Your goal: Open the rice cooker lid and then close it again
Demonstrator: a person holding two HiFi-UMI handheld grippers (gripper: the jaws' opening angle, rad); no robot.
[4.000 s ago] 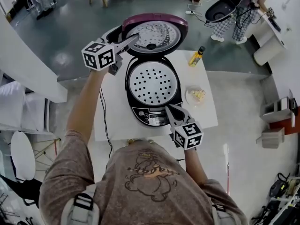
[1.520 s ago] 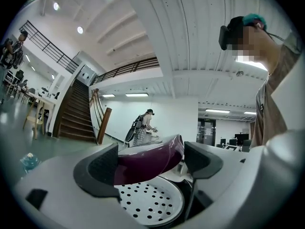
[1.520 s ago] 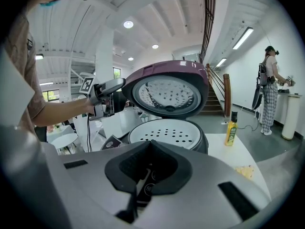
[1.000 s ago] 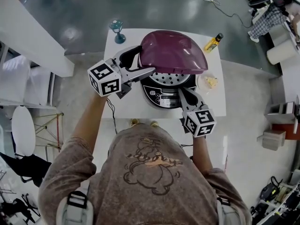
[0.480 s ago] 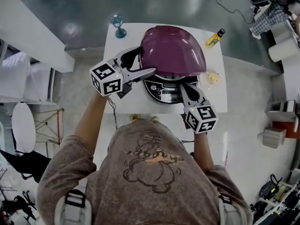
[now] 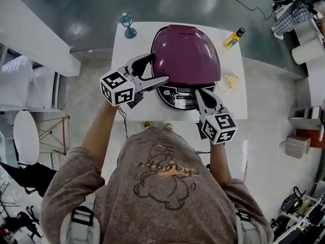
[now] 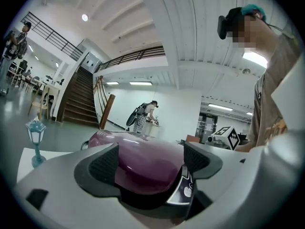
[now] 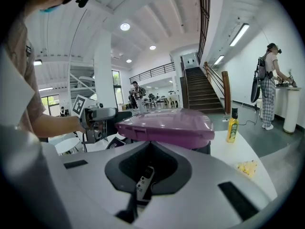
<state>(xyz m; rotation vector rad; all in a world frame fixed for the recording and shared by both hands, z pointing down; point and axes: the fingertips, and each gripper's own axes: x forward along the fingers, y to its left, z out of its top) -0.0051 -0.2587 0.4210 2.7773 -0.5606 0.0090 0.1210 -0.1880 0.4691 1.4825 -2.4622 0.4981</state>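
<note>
The rice cooker (image 6: 175, 96) stands on a white table (image 6: 136, 40), its purple lid (image 6: 186, 54) lowered over the body; whether it is latched I cannot tell. My left gripper (image 6: 159, 67) is open, its two fingers straddling the lid's left edge. In the left gripper view the lid (image 7: 143, 163) fills the gap between the dark pads (image 7: 102, 163). My right gripper (image 6: 198, 91) is shut, its tip at the cooker's front by the control panel. The right gripper view shows the lid (image 8: 167, 125) just beyond the right gripper (image 8: 148, 144).
A yellow bottle (image 6: 233, 37) stands at the table's far right corner and a teal lamp-shaped ornament (image 6: 127, 24) at the far left. A small plate of yellow food (image 6: 231, 80) lies right of the cooker. A black cord (image 6: 122, 120) hangs off the near left edge.
The lid has swung from wide open down over the cooker, dropping the last bit in the past second. My left gripper followed it down. The right gripper stayed at the front.
</note>
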